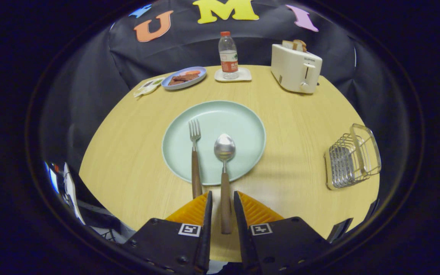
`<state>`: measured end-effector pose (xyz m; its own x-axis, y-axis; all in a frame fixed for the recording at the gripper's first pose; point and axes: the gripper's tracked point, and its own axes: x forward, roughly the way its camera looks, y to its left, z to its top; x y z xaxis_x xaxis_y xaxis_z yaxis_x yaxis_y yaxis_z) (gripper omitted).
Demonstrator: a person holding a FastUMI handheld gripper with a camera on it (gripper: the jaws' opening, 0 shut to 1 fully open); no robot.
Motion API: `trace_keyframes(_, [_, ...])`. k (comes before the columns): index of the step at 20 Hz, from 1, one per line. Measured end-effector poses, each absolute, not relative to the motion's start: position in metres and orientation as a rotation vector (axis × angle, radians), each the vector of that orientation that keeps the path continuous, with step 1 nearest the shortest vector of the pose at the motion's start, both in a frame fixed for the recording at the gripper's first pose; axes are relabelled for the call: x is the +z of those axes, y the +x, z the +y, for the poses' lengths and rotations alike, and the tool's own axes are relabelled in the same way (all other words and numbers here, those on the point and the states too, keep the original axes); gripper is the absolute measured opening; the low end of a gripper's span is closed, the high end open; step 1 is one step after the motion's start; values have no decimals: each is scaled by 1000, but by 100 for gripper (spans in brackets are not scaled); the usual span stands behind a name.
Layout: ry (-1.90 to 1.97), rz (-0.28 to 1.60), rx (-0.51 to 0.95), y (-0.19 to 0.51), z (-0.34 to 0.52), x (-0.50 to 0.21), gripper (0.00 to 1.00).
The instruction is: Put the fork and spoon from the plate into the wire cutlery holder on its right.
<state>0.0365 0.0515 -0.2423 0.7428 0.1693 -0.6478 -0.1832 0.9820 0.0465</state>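
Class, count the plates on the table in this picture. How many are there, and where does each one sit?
2. The green plate lies mid-table, just ahead of the fingers, holding the fork and spoon. The small blue plate of food sits at the far edge, left of the water bottle.

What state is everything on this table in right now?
gripper: open, fingers either side of the spoon handle.
spoon: bowl on the plate, not lifted.
fork: lying on the plate.
plate: holds both utensils.
wire cutlery holder: empty.
toaster: bread sticking up.
water bottle: capped, upright.
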Motion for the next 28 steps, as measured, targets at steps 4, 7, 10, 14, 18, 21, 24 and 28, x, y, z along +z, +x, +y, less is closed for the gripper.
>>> trace_keyframes(4, [-31, 686, 171, 36, 47, -235, 12])
trace_keyframes(7, [-28, 697, 159, 33, 39, -231, 5])
trace_keyframes(10, [-20, 692, 153, 26, 30, -222, 5])
trace_keyframes(14, [-17, 659, 165, 14, 13, -194, 5])
trace_keyframes(18, [-10, 624, 190, -3, -9, -163, 5])
trace_keyframes(21, [9, 600, 181, -13, -35, -139, 5])
trace_keyframes(24, [23, 573, 160, -26, -67, -118, 5])
trace_keyframes(28, [48, 566, 106, -38, -120, -106, 5])
